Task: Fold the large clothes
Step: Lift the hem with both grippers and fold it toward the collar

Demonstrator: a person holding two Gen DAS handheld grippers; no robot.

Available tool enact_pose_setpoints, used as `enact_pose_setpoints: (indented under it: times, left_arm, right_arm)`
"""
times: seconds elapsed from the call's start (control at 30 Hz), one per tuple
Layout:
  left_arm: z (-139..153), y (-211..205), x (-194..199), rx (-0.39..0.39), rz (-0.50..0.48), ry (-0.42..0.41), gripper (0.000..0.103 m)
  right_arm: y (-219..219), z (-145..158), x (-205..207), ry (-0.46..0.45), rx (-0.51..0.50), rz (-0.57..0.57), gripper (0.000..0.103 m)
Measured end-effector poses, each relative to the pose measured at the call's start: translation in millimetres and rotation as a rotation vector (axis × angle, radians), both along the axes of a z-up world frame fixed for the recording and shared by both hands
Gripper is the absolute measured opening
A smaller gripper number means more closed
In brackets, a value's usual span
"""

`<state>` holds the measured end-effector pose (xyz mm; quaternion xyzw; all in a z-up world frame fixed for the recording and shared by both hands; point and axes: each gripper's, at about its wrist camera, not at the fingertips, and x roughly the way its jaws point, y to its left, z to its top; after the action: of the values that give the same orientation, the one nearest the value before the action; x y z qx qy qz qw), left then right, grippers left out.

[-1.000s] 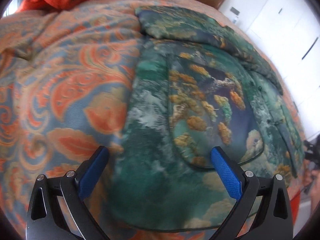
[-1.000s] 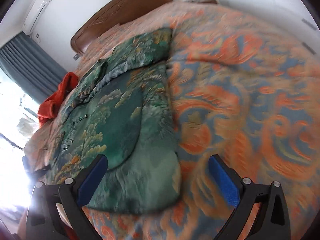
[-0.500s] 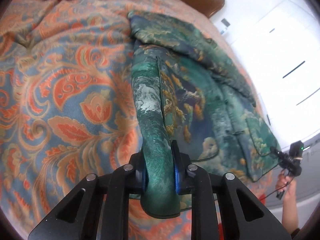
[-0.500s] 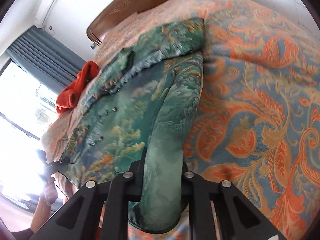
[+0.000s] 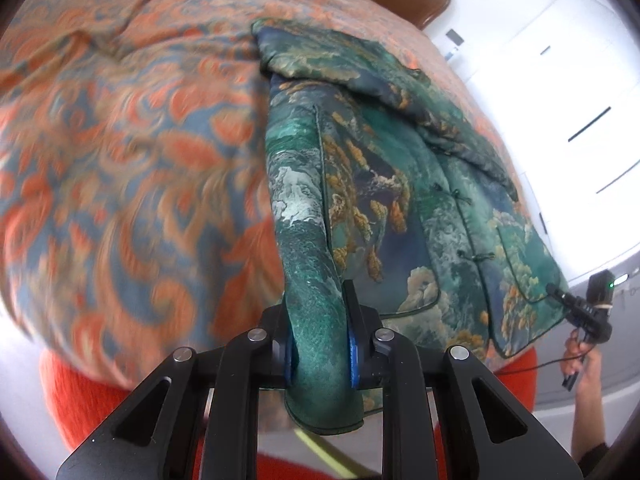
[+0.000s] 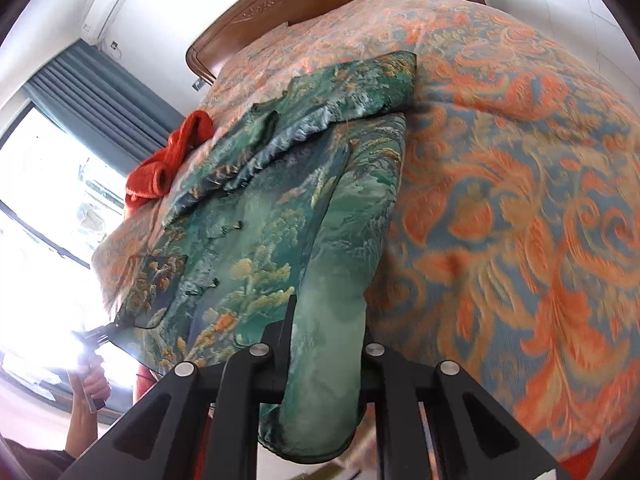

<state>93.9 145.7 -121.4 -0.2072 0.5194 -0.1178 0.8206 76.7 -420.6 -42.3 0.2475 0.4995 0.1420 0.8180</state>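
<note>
A green brocade jacket (image 5: 400, 184) with a landscape print lies front up on the bed, collar toward the headboard. My left gripper (image 5: 318, 336) is shut on the hem's left corner, and the pinched fabric rises off the bed as a ridge. My right gripper (image 6: 326, 344) has the hem's other corner between its jaws, which are closing tight on it, and lifts that side of the jacket (image 6: 256, 248) too. Each wrist view shows the other gripper small at the far hem corner, held by a person's hand (image 5: 580, 360).
An orange and blue paisley bedspread (image 6: 520, 200) covers the bed. A crumpled orange garment (image 6: 168, 160) lies near the pillows by the window side. A wooden headboard (image 6: 280, 4) stands behind, with white wardrobe doors (image 5: 560, 80) on one side and a grey curtain (image 6: 92, 100) on the other.
Both grippers stood open over the hem corners a second ago. They have shut on the fabric and risen, pulling the jacket's lower edge up off the bedspread.
</note>
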Motion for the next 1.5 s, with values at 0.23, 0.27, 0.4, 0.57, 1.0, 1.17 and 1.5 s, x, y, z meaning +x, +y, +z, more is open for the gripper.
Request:
enact_pose_setpoints:
  times: [0.23, 0.27, 0.4, 0.57, 1.0, 1.17, 1.5]
  left_arm:
    - [-10.4, 5.9, -20.8, -0.011, 0.007, 0.062, 0.018]
    - [-11.2, 6.5, -18.4, -0.010, 0.006, 0.069, 0.018]
    - [-10.5, 6.4, -13.8, -0.001, -0.002, 0.094, 0.018]
    - [-5.9, 5.6, -5.6, 0.006, -0.016, 0.112, 0.018]
    - [-8.6, 6.2, -2.8, -0.012, 0.001, 0.185, 0.017]
    - [5.5, 4.1, 7.2, -0.005, -0.016, 0.176, 0.016]
    - [101.5, 25.5, 110.2, -0.237, 0.005, -0.062, 0.015]
  right_arm:
    - [2.4, -12.6, -30.8, 0.063, -0.014, 0.004, 0.015]
    - [2.6, -13.9, -33.8, 0.068, -0.015, 0.003, 0.015]
    - [0.1, -19.6, -41.9, 0.092, -0.013, -0.003, 0.015]
    - [0.5, -19.8, -44.8, 0.115, -0.014, 0.006, 0.015]
    - [-2.3, -24.8, -51.9, 0.177, -0.016, 0.041, 0.014]
    - [-2.8, -20.7, -44.4, 0.206, -0.004, 0.054, 0.013]
    - [-28.6, 36.2, 36.6, 0.092, 0.248, 0.022, 0.011]
